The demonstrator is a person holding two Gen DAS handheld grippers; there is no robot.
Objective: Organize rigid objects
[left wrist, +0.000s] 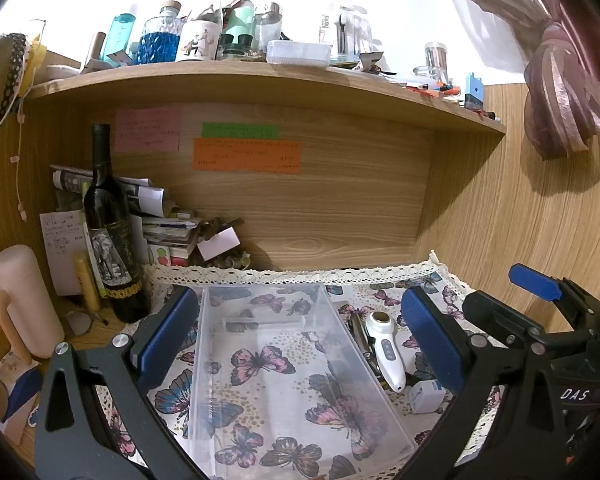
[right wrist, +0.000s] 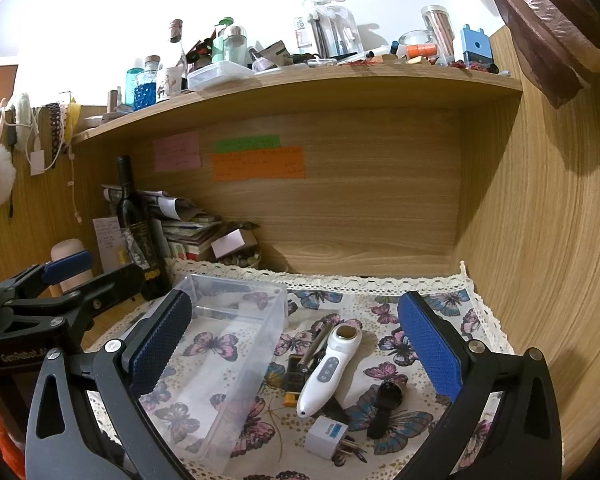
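A clear plastic bin (left wrist: pixel 264 288) lies on the butterfly-print cloth (left wrist: pixel 380 292). My left gripper (left wrist: pixel 300 336) is open and straddles the bin, holding nothing. Something thin and clear seems to lie inside the bin. Right of the bin (right wrist: pixel 236 282) lie a white handheld device (right wrist: pixel 328 368), a white plug adapter (right wrist: pixel 326 436), a black watch-like object (right wrist: pixel 386 400), a silver pen-like tube (right wrist: pixel 314 346) and a small black-and-yellow item (right wrist: pixel 292 380). My right gripper (right wrist: pixel 296 344) hangs open over these, with its left finger above the bin's edge. The device (left wrist: pixel 384 348) and adapter (left wrist: pixel 426 396) also show in the left wrist view.
A dark wine bottle (left wrist: pixel 112 232), a pink flask (left wrist: pixel 24 304) and a heap of papers (left wrist: pixel 160 224) crowd the left corner. A wooden shelf (left wrist: pixel 260 76) loaded with bottles overhangs the desk. A wooden wall (right wrist: pixel 540 240) closes the right side. A curtain (left wrist: pixel 560 92) hangs at upper right.
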